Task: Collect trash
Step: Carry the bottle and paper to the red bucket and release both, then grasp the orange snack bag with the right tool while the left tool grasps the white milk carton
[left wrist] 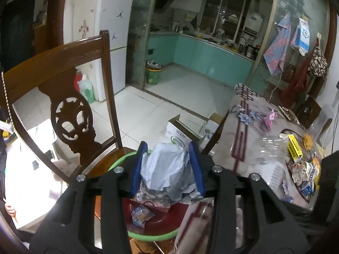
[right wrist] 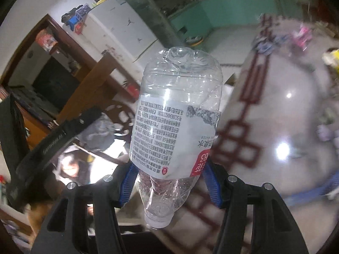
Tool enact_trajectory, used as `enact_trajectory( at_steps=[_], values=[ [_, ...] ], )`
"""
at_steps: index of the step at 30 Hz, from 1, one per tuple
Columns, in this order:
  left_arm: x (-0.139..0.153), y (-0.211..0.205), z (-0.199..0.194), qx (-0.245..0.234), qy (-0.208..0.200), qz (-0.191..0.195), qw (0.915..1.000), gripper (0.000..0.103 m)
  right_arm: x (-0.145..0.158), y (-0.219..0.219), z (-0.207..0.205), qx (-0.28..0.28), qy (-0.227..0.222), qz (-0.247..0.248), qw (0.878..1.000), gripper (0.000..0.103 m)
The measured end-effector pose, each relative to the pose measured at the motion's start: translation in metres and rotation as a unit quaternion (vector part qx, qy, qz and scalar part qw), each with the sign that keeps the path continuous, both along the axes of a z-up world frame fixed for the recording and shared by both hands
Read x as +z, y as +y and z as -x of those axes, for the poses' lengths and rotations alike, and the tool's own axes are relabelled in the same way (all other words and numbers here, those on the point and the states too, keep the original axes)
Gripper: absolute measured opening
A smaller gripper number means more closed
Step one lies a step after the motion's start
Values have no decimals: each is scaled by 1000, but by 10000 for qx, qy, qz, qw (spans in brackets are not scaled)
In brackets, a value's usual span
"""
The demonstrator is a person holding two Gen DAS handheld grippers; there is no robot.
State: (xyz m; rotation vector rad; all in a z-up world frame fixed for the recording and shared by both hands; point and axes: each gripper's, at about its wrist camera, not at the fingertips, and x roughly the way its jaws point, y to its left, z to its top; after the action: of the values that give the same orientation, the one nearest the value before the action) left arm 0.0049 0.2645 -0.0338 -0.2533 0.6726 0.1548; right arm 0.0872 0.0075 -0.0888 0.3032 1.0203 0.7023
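My left tongs (left wrist: 168,167) pinch matt, creased paper (left wrist: 167,169) above the glossy wooden chair (left wrist: 84,48). My right tongs (right wrist: 169,182) grip clear, shiny, dented plastic: a bottle (right wrist: 175,116).

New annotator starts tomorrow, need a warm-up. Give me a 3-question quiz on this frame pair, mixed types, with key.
1. Multiple choice: what does the left gripper hold between its blue jaws?
A) a glass jar
B) a crumpled pale grey paper wad
C) a metal spoon

2. True or false: the clear crushed plastic water bottle in the right gripper has its neck end pointing toward the camera.

3. Fill in: directly below the paper wad sits a dark red basin with a ____ rim.

Key:
1. B
2. True
3. green
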Motion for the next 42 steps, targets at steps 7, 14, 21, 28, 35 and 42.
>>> enact_trajectory(
  at_steps=[7, 14, 21, 28, 35, 42],
  values=[
    [-6, 12, -1, 104, 70, 114, 9999, 41, -5, 23, -12, 111, 226, -2, 9997, 58],
    [-6, 17, -3, 249, 66, 223, 9994, 63, -5, 18, -11, -158, 130, 143, 9997, 70],
    [-3, 0, -3, 53, 22, 211, 9998, 64, 11, -30, 11, -523, -196, 252, 9981, 70],
    [2, -48, -8, -545, 16, 51, 9985, 67, 24, -88, 41, -873, -563, 629, 9926, 70],
    [6, -99, -12, -1057, 3, -32, 9944, 68, 32, -168, 62, -1523, -835, 1207, 9774, 75],
    [6, -152, -17, -1639, 28, 66, 9864, 69, 39, -280, 86, -2517, -885, 2064, 9414, 76]
  ],
)
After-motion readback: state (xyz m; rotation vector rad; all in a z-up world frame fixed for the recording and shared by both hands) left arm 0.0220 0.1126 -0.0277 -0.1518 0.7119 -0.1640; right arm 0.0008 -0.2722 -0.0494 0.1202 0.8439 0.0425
